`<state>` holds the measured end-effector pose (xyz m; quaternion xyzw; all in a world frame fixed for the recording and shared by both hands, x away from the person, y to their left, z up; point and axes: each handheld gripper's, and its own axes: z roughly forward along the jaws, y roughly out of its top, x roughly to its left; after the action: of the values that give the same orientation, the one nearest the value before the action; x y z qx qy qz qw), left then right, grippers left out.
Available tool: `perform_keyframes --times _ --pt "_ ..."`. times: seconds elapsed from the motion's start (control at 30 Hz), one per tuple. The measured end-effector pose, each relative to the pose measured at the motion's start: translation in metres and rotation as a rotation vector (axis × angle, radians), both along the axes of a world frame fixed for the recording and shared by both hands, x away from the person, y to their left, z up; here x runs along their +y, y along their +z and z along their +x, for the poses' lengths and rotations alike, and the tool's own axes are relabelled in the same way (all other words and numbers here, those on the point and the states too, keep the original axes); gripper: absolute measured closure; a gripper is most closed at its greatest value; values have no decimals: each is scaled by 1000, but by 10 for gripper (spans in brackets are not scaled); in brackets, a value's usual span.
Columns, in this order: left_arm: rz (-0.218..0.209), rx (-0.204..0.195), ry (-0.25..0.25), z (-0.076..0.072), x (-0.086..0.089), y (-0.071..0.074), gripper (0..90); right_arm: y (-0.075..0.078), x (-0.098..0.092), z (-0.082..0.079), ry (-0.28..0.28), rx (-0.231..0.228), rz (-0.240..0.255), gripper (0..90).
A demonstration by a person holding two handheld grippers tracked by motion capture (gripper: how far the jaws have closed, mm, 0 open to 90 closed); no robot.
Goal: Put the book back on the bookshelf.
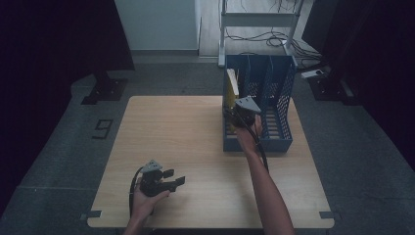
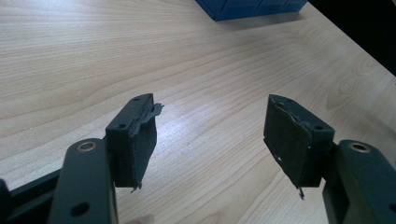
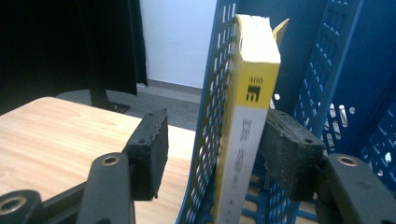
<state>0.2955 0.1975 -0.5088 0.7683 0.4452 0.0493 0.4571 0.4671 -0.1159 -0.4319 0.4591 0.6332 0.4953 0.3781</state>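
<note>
Wooden worktop (image 1: 195, 147), blue file rack (image 1: 281, 83) at the far right: the yellow book (image 3: 245, 126) stands upright in its left slot. Right gripper (image 3: 212, 149) fingers part-open, straddling book and wall, gripping nothing. Left gripper (image 2: 210, 140) wide open, empty. Placement looks done; withdrawal remains.

High overhead; gripper views close; all share rack (image 1: 259, 103).

Lab-like recording room; bare wooden table (image 1: 195, 147), dark curtains (image 1: 49, 44), cable-strewn metal frame (image 1: 259, 19), grey floor (image 1: 58, 147)
</note>
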Motion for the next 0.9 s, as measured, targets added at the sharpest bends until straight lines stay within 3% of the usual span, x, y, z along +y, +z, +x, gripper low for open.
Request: perform_keyframes --times 0.57,0.9 --pt "15 -1 3 0 -1 -1 345 -1 -16 -52 88 -4 19 414" --pt "25 -6 8 0 -2 -3 346 -14 -26 -85 158 18 11 423"
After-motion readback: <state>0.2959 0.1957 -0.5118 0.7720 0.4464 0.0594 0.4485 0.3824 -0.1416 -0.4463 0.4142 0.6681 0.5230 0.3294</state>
